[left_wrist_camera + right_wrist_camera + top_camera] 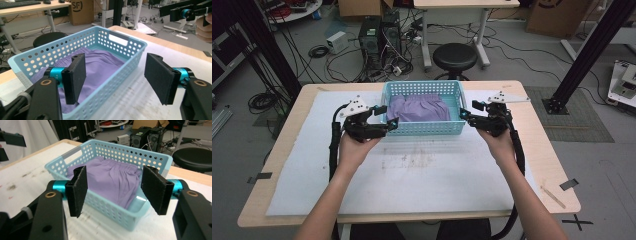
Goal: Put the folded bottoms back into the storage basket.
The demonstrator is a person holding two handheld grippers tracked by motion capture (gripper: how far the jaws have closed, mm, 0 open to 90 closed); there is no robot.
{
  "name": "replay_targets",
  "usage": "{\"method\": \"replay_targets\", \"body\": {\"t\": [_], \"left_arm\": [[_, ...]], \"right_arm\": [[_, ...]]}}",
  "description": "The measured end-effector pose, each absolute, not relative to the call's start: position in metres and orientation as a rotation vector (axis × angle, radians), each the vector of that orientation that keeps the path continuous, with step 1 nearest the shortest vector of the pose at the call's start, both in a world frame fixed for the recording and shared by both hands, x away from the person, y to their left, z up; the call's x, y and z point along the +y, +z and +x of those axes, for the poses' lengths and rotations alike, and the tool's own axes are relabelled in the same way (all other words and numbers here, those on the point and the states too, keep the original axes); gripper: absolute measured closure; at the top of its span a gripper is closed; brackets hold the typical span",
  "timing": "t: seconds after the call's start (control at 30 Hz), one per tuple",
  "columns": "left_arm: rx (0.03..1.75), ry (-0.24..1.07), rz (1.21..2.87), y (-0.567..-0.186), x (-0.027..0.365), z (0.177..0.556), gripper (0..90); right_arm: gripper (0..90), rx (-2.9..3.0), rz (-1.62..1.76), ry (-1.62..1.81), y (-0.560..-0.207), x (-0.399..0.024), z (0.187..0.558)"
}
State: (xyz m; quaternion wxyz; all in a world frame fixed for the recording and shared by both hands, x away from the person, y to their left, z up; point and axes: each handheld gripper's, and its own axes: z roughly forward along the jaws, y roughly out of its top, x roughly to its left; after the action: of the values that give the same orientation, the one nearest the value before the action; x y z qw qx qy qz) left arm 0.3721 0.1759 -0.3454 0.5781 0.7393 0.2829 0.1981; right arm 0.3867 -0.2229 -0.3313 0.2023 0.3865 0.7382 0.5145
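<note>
The blue basket [424,129] holding purple cloth [419,108] sits at the surface's [422,185] twelve o'clock; left gripper [386,116] at its nine, right gripper [470,111] at three, both open and empty.

Black stool [455,57] beyond table; computer tower [379,34] among floor cables; cardboard box [82,11]; white mat [412,170].

Your left gripper [383,116] and right gripper [468,111] are matte black frames with teal anodised collars behind flat black foam pads [160,77]. Brass-ringed screws mark each finger. Grey three-cornered plates sit on top; thick black cables trail back. Forearms bare.
</note>
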Motion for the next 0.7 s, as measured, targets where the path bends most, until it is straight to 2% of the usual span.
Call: {"method": "replay_targets", "body": {"t": [0.23, 0.7], "left_arm": [[0.66, 0.466, 1.756, -0.358, 0.172, 0.353, 28.8], [0.677, 0.459, 1.782, -0.389, 0.186, 0.318, 23.7]], "right_arm": [[32.0, 2.079, 1.033, 1.432, -0.339, -0.229, 0.365], [26.9, 2.073, 1.028, 1.467, -0.369, -0.236, 0.331]]}}
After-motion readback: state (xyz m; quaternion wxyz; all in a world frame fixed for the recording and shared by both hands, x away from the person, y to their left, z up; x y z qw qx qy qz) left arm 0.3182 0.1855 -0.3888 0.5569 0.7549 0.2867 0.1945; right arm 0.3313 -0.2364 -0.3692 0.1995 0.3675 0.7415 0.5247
